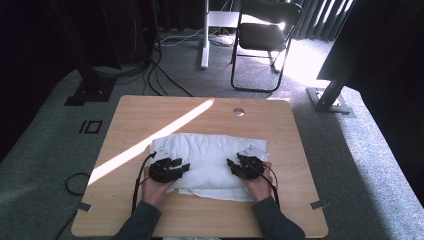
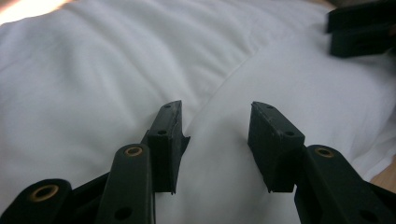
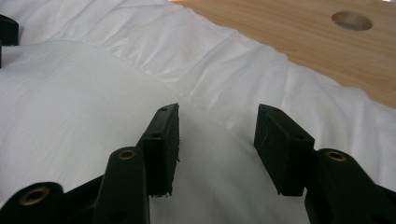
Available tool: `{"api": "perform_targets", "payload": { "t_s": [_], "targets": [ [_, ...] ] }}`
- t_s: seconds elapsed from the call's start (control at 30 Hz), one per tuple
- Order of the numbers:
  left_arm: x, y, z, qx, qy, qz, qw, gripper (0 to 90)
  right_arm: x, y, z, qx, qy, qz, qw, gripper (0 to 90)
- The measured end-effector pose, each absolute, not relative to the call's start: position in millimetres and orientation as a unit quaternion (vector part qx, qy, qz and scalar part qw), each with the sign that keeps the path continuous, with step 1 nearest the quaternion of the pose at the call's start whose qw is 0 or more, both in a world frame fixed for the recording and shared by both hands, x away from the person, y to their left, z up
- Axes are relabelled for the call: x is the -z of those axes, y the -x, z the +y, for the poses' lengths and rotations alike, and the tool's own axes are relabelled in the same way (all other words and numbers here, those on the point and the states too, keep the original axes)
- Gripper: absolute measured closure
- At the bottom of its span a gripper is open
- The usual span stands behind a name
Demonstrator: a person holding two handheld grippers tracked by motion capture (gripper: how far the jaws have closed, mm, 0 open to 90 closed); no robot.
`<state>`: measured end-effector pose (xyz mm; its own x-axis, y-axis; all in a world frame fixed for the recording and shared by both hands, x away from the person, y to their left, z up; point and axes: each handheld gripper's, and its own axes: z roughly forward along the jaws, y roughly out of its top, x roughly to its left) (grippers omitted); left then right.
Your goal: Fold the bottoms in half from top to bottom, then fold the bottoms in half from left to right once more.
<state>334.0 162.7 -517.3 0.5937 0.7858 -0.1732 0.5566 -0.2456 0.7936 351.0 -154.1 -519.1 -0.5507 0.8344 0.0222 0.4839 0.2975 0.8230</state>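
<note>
**Both grippers poised over the folded white cloth, no grasp yet made**

In the left gripper view, the left gripper (image 2: 215,122) is seen with its jaws parted and nothing pinched between them; the pads stand just above the white cloth (image 2: 116,79), on either side of a raised fold edge that runs away diagonally. The same is shown in the right gripper view: the right gripper (image 3: 217,125) is held with a clear gap between its jaws, over a smooth upper layer of the cloth (image 3: 79,107), whose puckered seam lies just beyond the tips. Whether the pads brush the fabric cannot be told.

From the high view, the left gripper (image 1: 180,165) and the right gripper (image 1: 234,165) are seen over the near half of the cloth (image 1: 207,150), one toward each side, tips turned inward toward one another. The cloth lies folded in thick layers at the middle of the wooden table (image 1: 130,115), with a lower layer sticking out along the near edge. A cable hole (image 1: 238,111) is set in the far part of the tabletop, well apart from the cloth.

The step in hand is judged to be the approach for a two-handed grasp, probably toward a further fold or a smoothing of the bundle. For the next move, each pair of jaws would need to be lowered onto a fold edge and closed on the chosen layer alone, since several layers are stacked and could be gathered together by mistake.
</note>
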Motion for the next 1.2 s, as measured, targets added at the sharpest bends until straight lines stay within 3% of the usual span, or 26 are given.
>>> {"api": "perform_targets", "payload": {
  "t_s": [0.2,0.4,0.63,0.77,1.2],
  "targets": [
    [541.5,-328.2,175.0,-0.15,-0.788,0.448,0.394,56.6,530.8,-336.8,-165.0,-0.391,-0.43,0.788,0.202,51.8],
    [548.5,-329.4,180.4,-0.145,-0.773,0.462,0.41,57.5,548.1,-343.6,-170.9,-0.392,-0.447,0.789,0.158,51.8],
    [536.2,-329.1,200.5,-0.231,-0.731,0.517,0.382,31.3,551.9,-346.8,-174.5,-0.401,-0.449,0.786,0.142,51.3],
    [547.9,-340.3,211.8,-0.207,-0.731,0.546,0.353,17.7,552.4,-347.8,-175.5,-0.404,-0.448,0.785,0.139,51.2],
    [556.4,-346.7,212.1,-0.208,-0.715,0.579,0.333,2.7,553.6,-347.7,-176.5,-0.409,-0.445,0.784,0.138,51.2]
  ]
}}
